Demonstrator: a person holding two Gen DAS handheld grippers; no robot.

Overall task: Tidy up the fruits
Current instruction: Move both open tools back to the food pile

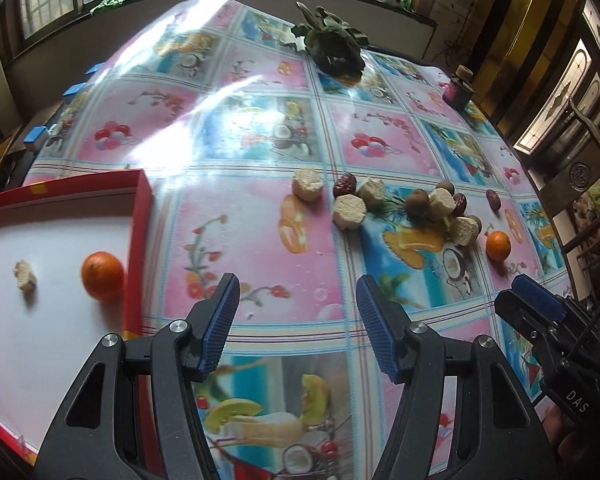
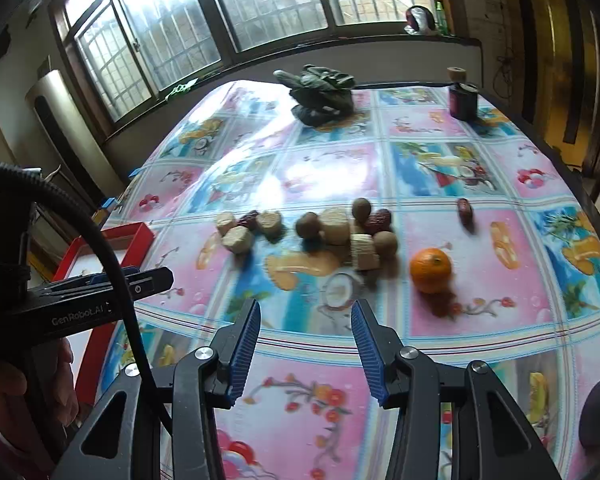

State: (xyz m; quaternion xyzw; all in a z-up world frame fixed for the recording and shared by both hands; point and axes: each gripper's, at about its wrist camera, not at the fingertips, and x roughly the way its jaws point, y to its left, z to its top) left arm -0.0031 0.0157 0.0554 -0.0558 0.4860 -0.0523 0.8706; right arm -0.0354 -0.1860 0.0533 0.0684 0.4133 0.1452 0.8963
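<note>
A red tray [image 1: 139, 216] with a white floor sits at the table's left; it holds an orange [image 1: 102, 275] and a pale chunk [image 1: 25, 276]. My left gripper [image 1: 296, 324] is open and empty, just right of the tray. On the table lie several pale cut chunks [image 2: 337, 225], brown round fruits [image 2: 307, 225], red dates [image 2: 464, 211] and a second orange [image 2: 430, 270]. My right gripper [image 2: 305, 342] is open and empty, hovering in front of this pile. The tray's corner also shows in the right wrist view [image 2: 140, 236].
A patterned glossy tablecloth [image 1: 260, 128] covers the table. A dark green leafy bundle [image 2: 320, 92] and a dark jar [image 2: 463, 100] stand at the far edge. Windows and a sill lie behind. A chair [image 1: 580, 184] stands at the right.
</note>
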